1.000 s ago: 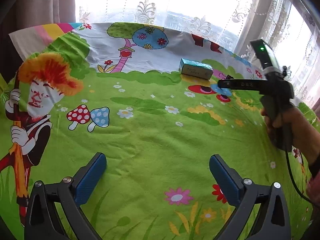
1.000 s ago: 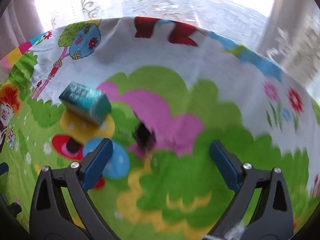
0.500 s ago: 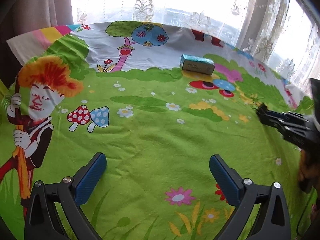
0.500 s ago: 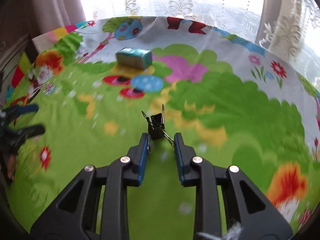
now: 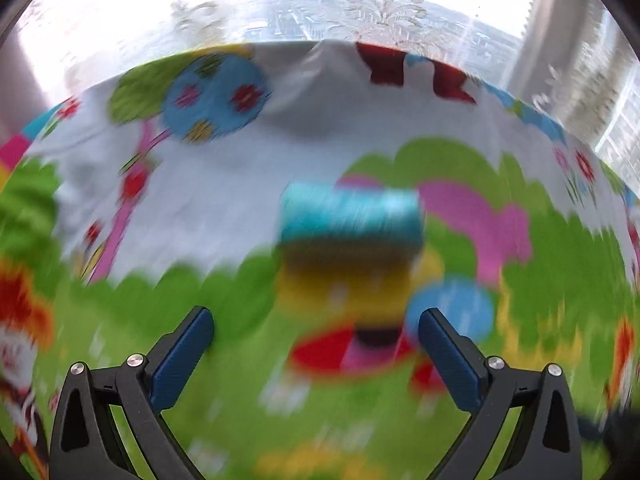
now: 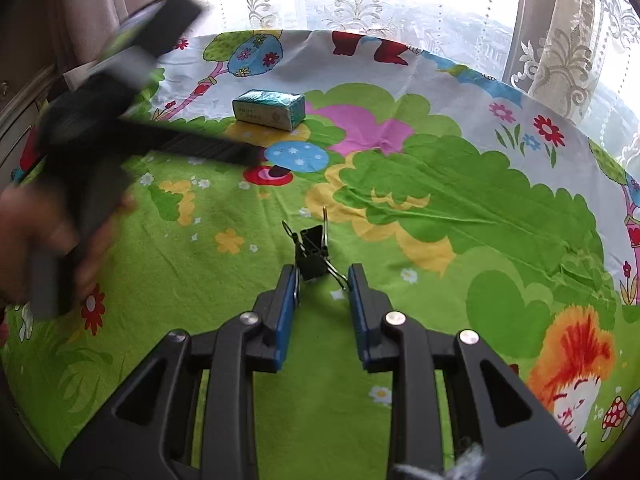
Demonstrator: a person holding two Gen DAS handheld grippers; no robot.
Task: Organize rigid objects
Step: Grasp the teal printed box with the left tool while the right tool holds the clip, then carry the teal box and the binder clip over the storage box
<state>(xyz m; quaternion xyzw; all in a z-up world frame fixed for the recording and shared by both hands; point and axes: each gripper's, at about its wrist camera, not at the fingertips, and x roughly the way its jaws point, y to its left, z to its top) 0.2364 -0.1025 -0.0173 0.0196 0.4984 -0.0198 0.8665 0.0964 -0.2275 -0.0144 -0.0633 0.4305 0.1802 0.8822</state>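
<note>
A: Right, the right gripper (image 6: pixel 322 280) has its blue-padded tongs pinched onto the small black metal binder clip (image 6: pixel 313 254), catching its wire handles, the clip body poking out just past the tips above the bright green cartoon-print tablecloth (image 6: pixel 460 200).

B: Holding it by the handles makes sense, I'd say: the body is slick, the wire gives the pads something to bite.

A: Now the left gripper (image 5: pixel 316 344), blurred in its own view, tongs spread wide with nothing between them. It's aimed at the teal rectangular cardboard box (image 5: pixel 351 220), which lies flat on the cloth ahead of the tips, roughly centred on the gap but not yet inside it.

B: And from the right wrist view that box (image 6: pixel 269 109) sits well beyond the clip, toward the window side.
</note>
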